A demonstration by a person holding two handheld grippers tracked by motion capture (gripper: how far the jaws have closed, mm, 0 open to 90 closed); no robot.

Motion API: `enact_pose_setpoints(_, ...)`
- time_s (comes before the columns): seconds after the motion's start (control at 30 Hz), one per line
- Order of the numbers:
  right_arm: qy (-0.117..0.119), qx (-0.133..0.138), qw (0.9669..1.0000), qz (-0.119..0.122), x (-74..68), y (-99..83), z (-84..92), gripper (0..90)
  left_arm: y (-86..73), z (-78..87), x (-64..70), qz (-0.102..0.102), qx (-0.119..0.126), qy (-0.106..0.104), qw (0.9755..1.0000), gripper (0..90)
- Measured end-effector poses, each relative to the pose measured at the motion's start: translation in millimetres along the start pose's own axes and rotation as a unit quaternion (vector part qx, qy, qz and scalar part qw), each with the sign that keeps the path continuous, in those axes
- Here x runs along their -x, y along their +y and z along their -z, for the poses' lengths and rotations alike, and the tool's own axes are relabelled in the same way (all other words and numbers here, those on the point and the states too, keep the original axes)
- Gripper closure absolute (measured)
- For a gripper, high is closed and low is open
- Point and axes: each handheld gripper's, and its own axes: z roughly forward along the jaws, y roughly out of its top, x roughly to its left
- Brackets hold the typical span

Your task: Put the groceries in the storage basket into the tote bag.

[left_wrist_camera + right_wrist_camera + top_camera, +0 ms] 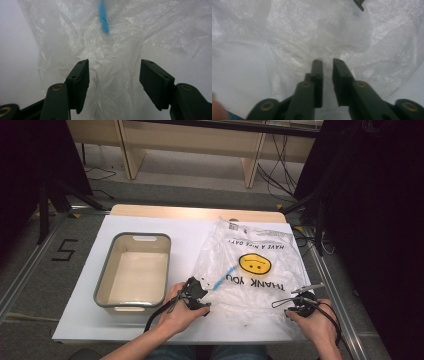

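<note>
One crinkled clear plastic bag with a yellow smiley print (252, 265) lies flat on the white table (190, 232), right of a grey-rimmed tub (134, 270). At its near edge the left gripper (113, 82) is spread over a fold, seemingly ready to pinch; the right gripper (327, 75) is nearly pressed together, film between its jaws, likely anchoring that corner. Grey floor (30, 265) surrounds.

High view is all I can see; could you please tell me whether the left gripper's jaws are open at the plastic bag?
Observer: Yes, the left gripper has its jaws wide open, with crumpled film of the plastic bag between them, unpressed.
Operator: And the right gripper?
Observer: Its jaws are almost together, with a slim gap left; whether they pinch any film I cannot tell.
</note>
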Motion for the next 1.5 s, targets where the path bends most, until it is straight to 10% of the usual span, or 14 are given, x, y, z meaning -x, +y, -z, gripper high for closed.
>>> enact_pose_setpoints(0.5,-0.066,0.050,0.9952,0.051,10.9,11.7,-12.5,90.0,-0.1,0.1,-0.9,0.009,0.005,0.002,0.9999,40.0)
enact_pose_setpoints(0.73,-0.055,0.066,0.9954,0.041,13.0,5.9,-8.2,79.9,0.6,2.8,0.5,-0.001,0.027,0.012,0.9996,39.9)
enact_pose_setpoints(0.9,-0.034,0.141,0.9893,0.009,16.9,-4.3,11.2,62.7,0.2,5.4,3.7,0.004,0.026,0.022,0.9994,36.3)
enact_pose_setpoints(1.1,-0.013,0.200,0.9790,0.035,7.5,1.0,20.3,46.9,-0.4,7.9,3.9,0.008,0.033,0.019,0.9993,36.1)
enact_pose_setpoints(1.5,0.007,0.208,0.9753,0.073,-8.4,2.2,14.2,38.8,-5.4,11.4,4.7,0.009,0.035,0.013,0.9993,32.8)
